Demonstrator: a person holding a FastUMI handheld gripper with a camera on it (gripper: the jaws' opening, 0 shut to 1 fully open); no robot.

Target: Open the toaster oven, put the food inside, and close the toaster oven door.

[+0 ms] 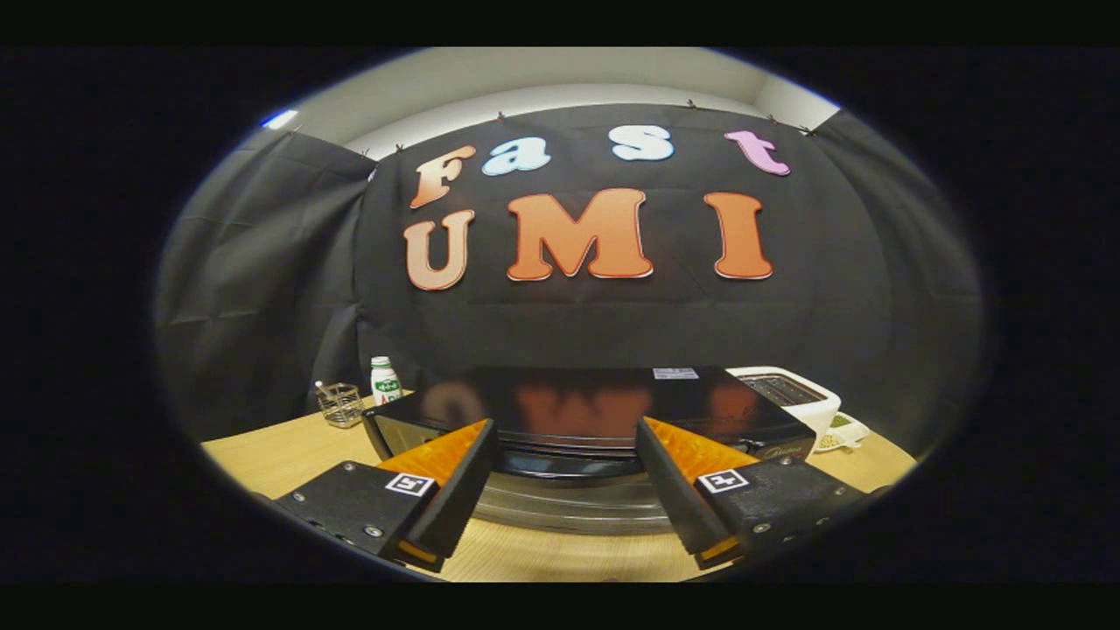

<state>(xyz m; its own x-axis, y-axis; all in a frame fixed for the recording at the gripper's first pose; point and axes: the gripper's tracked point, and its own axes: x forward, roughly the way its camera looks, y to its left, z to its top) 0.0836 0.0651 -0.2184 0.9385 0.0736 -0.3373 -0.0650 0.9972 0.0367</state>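
A black toaster oven (577, 407) with a glossy top stands on the wooden table just ahead of my fingers. Its front with a curved silvery handle or door edge (569, 503) lies between and a little below the fingertips. My gripper (567, 437) is open, with the fingers spread wide, one on each side of the oven's front top edge. Nothing is held between them. Whether the door is open or shut is hard to tell from this angle. I cannot make out the food.
A white toaster (792, 394) stands right of the oven, with a small white item (842, 431) beside it. Left of the oven are a small wire basket (339, 404) and a white bottle with a green label (383, 381). The wooden table (280, 451) runs to the black cloth wall.
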